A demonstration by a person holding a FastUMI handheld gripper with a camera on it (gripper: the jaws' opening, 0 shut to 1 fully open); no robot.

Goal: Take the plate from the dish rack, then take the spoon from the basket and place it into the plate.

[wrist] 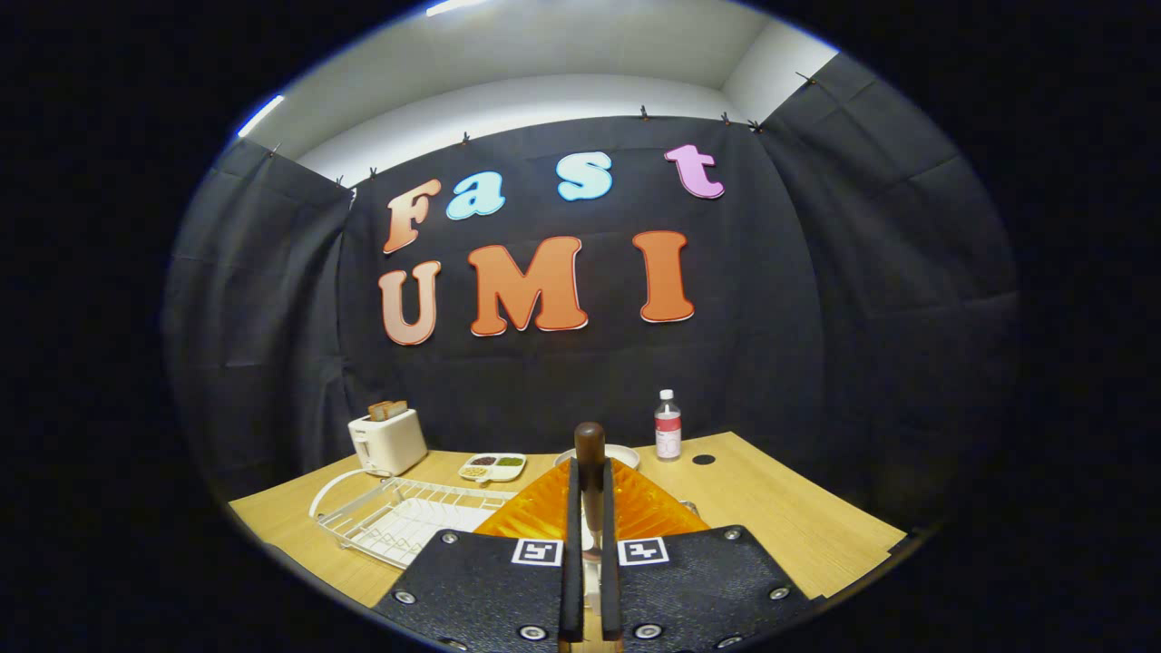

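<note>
Clamping the spoon [590, 472] upright, the claw [590, 544] hung above the surface [798, 517], right of the rack [399, 517].

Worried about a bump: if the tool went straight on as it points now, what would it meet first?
The tool, shut on the spoon, would probably meet the orange plate just ahead first; depth is unclear.

Colour rundown: spoon [590, 472] has a dark brown wooden handle, pinched between the black textured jaws with their black-and-white square markers. Plate [535, 512] is see-through orange, ribbed. Dish rack [399, 517] is white wire, toaster [388, 441] cream, surface [798, 517] pale wood.
</note>
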